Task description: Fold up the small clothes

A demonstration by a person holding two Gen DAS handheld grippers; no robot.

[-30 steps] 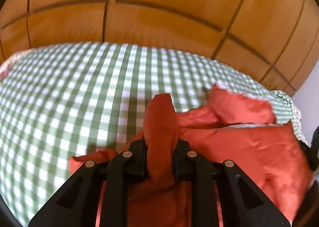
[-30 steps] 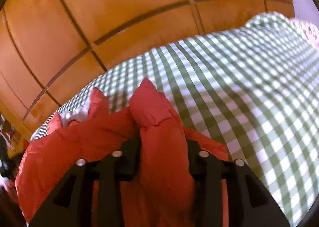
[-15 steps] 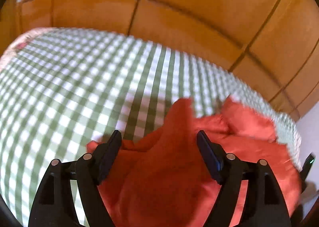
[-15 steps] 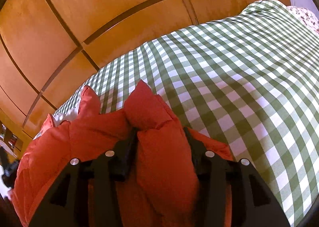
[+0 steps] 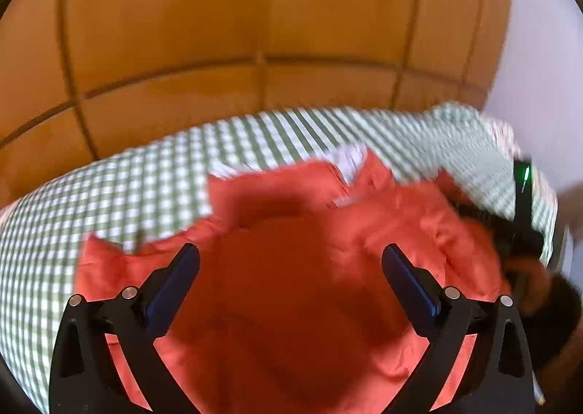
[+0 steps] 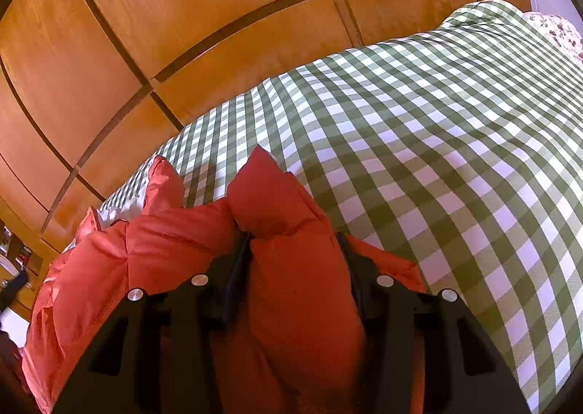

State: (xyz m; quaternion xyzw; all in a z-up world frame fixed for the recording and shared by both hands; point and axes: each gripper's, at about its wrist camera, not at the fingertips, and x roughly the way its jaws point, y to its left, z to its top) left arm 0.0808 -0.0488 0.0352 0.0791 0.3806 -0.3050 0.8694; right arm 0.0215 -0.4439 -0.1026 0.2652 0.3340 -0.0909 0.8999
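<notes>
The left gripper has its fingers spread wide and opening further, with nothing pressed between them; the orange-red garment lies below and ahead of them, filling the gap in the view without touching either pad. This view is blurred. Beyond the fingertips the garment's upper edge shows a pale lining at the collar, and past that runs the green-and-white checked bedspread, with the wooden panelled wardrobe behind it. Off to the right of the left fingers, at the garment's far side, a dark device with a small green light sits over the cloth, probably the other gripper.

The right gripper has its fingers clamped on a thick fold of the same garment, which bulges up between them and pokes out past the tips as a pointed corner. To the left of these fingers the rest of the garment spreads over the bedspread; to the right and ahead the checked cloth lies bare, reaching the wardrobe
</notes>
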